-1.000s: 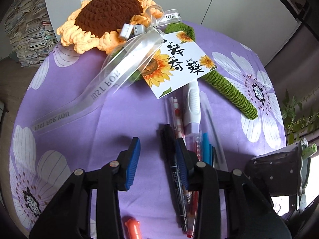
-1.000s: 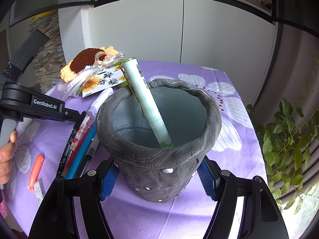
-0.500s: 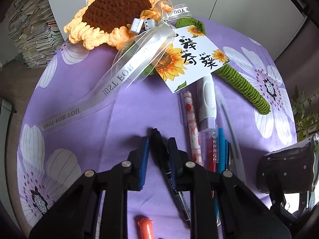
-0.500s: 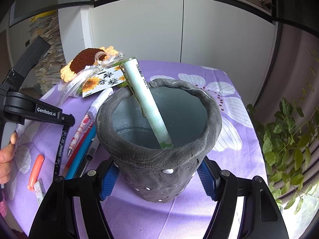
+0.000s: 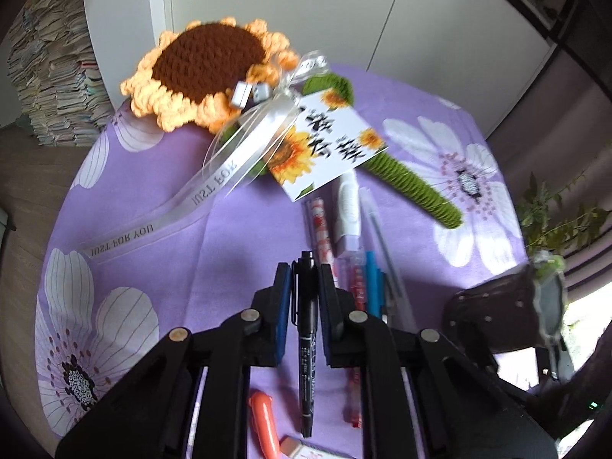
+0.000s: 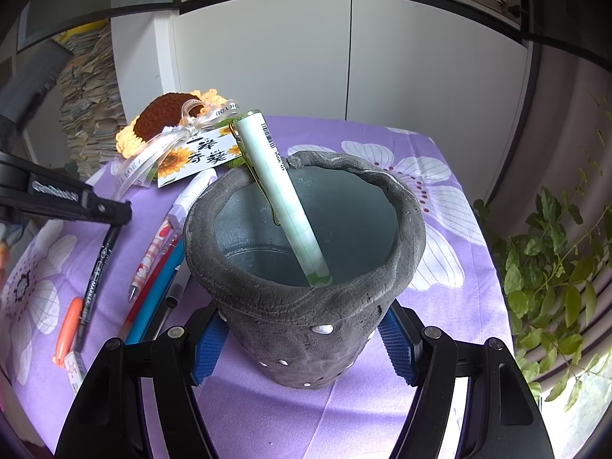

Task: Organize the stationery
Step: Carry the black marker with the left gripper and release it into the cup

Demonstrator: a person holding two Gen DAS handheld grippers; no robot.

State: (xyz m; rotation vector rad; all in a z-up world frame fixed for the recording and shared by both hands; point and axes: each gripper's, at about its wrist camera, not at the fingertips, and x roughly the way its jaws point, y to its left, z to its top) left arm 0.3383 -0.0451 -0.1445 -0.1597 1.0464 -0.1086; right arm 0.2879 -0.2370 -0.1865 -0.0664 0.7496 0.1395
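- Left tool has just been closing and grips the black marker, starting its pickup
- Right tool clamps the grey pot; next, tip the marker in beside the green pen

Pen pot: rough, matt grey surface with fine cracks, resembling stone or clay; inner wall smoother. Green pen: smooth, semi-gloss plastic with a thin metal clip. Black marker: glossy black plastic. Bench cover: matt purple printed cloth. Sunflower: coarse crocheted yarn. Ribbon: sheer, satiny. Gripper pads: ribbed blue material.
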